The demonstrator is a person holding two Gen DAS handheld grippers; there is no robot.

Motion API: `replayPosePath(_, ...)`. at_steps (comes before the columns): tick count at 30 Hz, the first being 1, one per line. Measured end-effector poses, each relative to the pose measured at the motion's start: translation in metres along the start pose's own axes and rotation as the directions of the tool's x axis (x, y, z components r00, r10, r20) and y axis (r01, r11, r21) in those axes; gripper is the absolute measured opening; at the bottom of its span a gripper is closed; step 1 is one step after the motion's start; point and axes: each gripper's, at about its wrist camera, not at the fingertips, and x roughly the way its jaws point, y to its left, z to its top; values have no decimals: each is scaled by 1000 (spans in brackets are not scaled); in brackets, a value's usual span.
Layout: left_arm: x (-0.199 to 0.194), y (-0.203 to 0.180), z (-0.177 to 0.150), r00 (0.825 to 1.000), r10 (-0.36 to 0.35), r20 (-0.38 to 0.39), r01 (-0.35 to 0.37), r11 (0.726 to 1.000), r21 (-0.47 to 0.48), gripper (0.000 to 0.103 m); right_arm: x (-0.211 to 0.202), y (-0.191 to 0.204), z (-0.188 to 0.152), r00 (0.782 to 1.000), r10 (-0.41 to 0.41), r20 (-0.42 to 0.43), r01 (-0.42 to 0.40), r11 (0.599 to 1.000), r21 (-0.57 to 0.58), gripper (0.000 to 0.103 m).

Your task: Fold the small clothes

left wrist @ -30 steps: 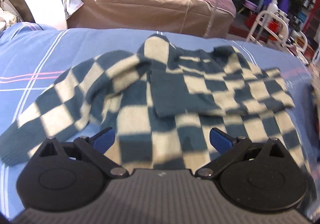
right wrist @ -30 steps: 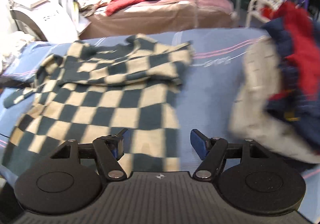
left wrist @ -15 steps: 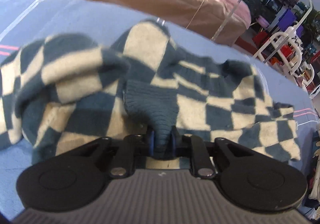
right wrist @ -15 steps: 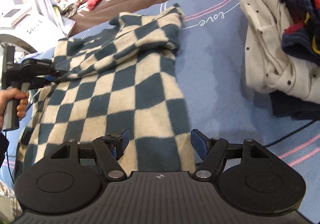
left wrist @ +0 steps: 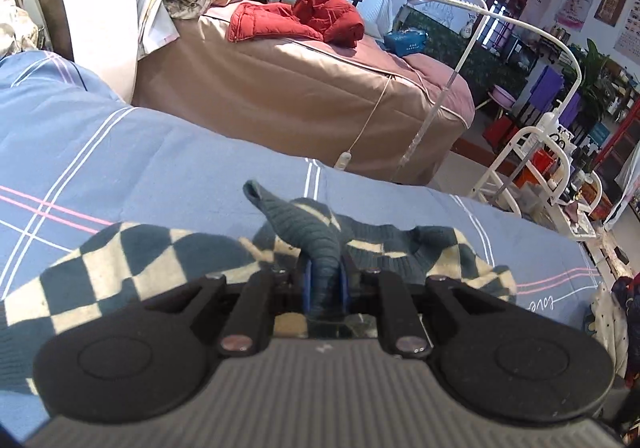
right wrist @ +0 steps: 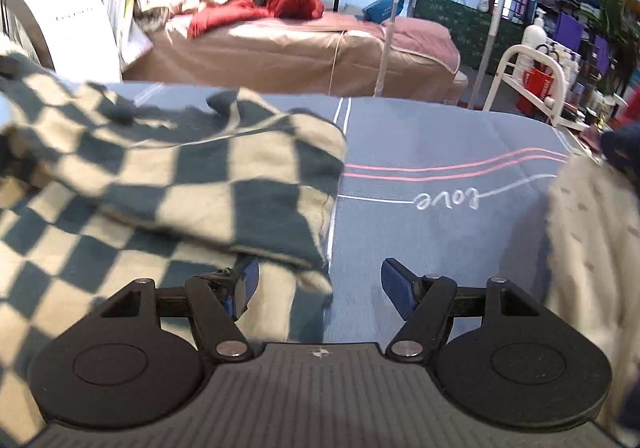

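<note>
A dark teal and cream checkered sweater (left wrist: 132, 260) lies spread on the blue bed sheet (left wrist: 120, 160). My left gripper (left wrist: 325, 284) is shut on the ribbed teal cuff (left wrist: 316, 244) of a sleeve, which is lifted off the sheet and bunched between the blue pads. In the right wrist view the same sweater (right wrist: 160, 184) fills the left half, its folded-over part blurred. My right gripper (right wrist: 320, 284) stands open just above the sweater's right edge, with only that edge under its left finger and bare sheet between the pads.
A pile of other clothes, cream dotted and dark (right wrist: 592, 232), sits at the right on the sheet (right wrist: 440, 136). Beyond the bed stand a brown covered couch (left wrist: 300, 96) with red garments, a white machine (left wrist: 92, 0) and a white rack (left wrist: 536, 168).
My left gripper closed on the sleeve cuff and has lifted it up and away from the sweater body. My right gripper stayed open and moved toward the sweater's right edge.
</note>
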Motion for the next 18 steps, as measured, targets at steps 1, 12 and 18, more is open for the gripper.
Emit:
replayPosePath(1,0,0,-2,1000,6,-6,-6,1000,3,13,8,3,1,1000,4,-19,-4,1000,-28,103)
replayPosePath(12,16,25,-52,989,41,-140,-43,999,-12,14,-1,-26,5,994,-110,18,110,994,13,21)
replayPosePath(18,36,37,-100,964,157,-217,-156,988,24,23,7,-25,-4,994,-97,-55,99,994,39,61)
